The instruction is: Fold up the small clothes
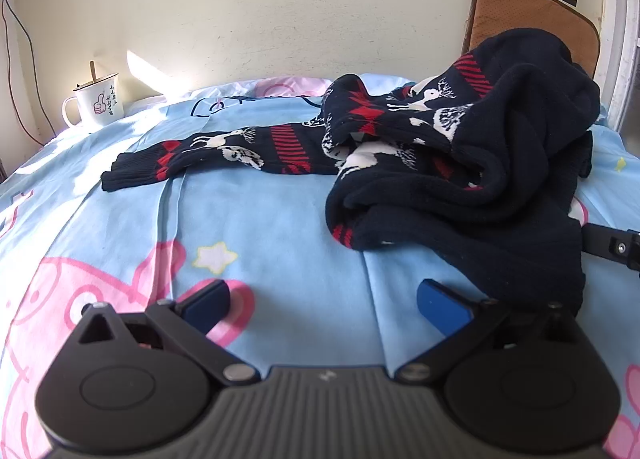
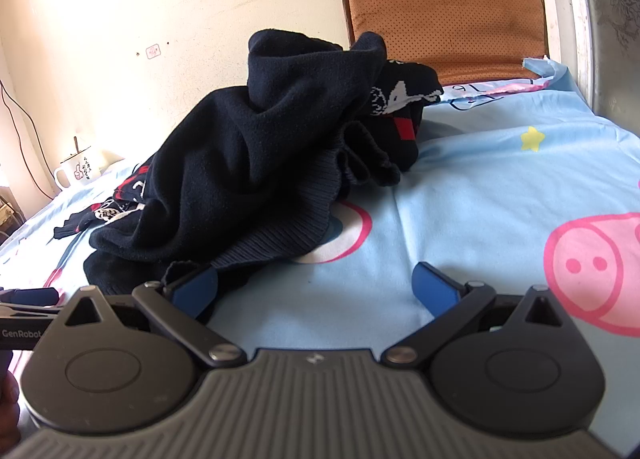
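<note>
Cream walls back a bed (image 1: 280,219) spread with a light-blue cartoon-pig sheet. On it lies a crumpled navy sweater (image 1: 460,163) with red and white reindeer patterns, one sleeve stretched out flat toward a white enamel mug (image 1: 98,103) by the wall. Left gripper (image 1: 324,299) hovers just before the heap, jaws spread wide and empty. Right gripper (image 2: 316,287) is likewise wide apart, holding nothing, its left finger touching the sweater's hem. An orange cushion (image 2: 444,15) leans behind.

wall (image 1: 320,19): cream, sunlit | bedsheet (image 1: 280,219): blue cartoon | cushion (image 2: 444,15): brown
</note>
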`<state>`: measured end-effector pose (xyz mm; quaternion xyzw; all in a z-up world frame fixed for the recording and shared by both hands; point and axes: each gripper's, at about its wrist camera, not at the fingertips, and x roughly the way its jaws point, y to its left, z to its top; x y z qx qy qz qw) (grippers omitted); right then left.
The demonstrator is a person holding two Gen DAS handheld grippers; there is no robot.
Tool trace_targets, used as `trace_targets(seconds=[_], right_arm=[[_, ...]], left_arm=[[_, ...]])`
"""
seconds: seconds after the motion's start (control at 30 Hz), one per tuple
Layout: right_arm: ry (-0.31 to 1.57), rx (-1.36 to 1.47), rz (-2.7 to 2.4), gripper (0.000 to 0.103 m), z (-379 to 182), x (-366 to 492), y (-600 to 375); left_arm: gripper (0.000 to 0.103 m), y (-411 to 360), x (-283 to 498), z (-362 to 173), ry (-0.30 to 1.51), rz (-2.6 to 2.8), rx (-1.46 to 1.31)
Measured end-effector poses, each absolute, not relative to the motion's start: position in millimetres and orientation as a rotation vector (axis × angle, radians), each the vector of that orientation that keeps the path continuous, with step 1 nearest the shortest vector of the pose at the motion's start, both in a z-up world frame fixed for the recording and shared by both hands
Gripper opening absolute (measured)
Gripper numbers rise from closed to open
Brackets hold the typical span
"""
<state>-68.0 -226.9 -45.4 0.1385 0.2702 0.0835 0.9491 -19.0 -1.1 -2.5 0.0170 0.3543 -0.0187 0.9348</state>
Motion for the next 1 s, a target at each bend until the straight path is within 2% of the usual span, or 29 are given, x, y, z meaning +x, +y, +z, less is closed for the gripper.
trace_targets(seconds=[1.0], right_arm=[[0.550, 0.280, 0.170, 0.103, -45.4, -68.2, -225.9]], left_arm=[[0.103, -5.9, -21.2, -2.0, 0.722, -0.037, 0.041]])
